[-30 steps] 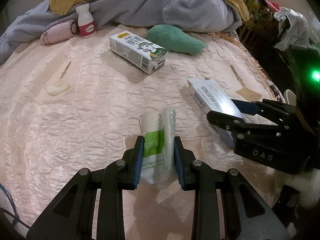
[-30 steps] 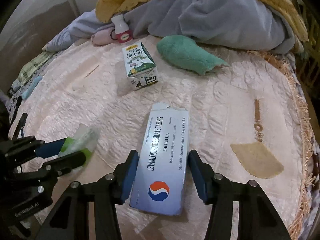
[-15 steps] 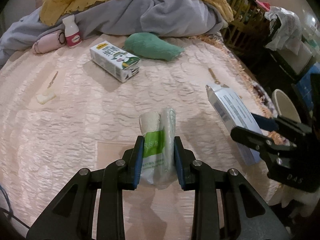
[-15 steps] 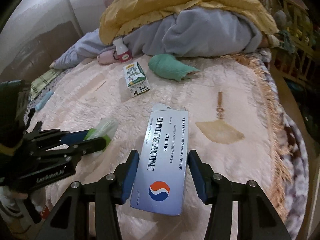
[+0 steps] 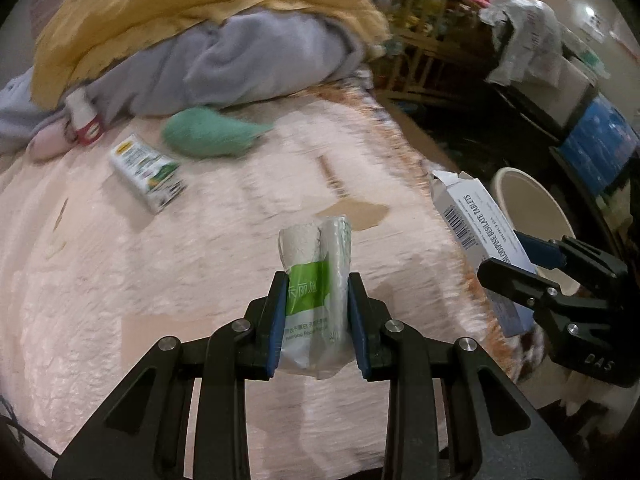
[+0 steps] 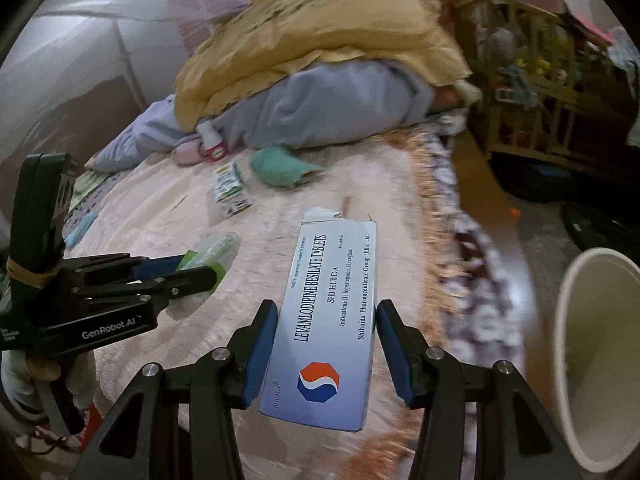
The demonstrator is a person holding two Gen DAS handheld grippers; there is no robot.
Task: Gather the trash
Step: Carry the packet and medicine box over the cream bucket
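Observation:
My left gripper (image 5: 318, 300) is shut on a green and white tissue packet (image 5: 314, 280), held above the pink bedspread (image 5: 160, 280). It also shows in the right wrist view (image 6: 200, 270). My right gripper (image 6: 326, 330) is shut on a white tablet box (image 6: 332, 312), held near the bed's right edge. The box also shows in the left wrist view (image 5: 476, 228). A cream bin (image 6: 596, 360) stands on the floor to the right, also in the left wrist view (image 5: 532, 216). A milk carton (image 5: 148, 172) and a small red-labelled bottle (image 5: 84, 118) lie on the bed.
A green cloth (image 5: 208, 132) lies near the carton. A grey blanket (image 5: 240, 64) and a yellow quilt (image 5: 180, 8) are piled at the back. A wooden rack (image 6: 540, 80) and clutter stand on the floor to the right of the bed.
Both grippers have lifted and swung to the right with their loads. The bed has dropped away and the cream bin has come into view on the right.

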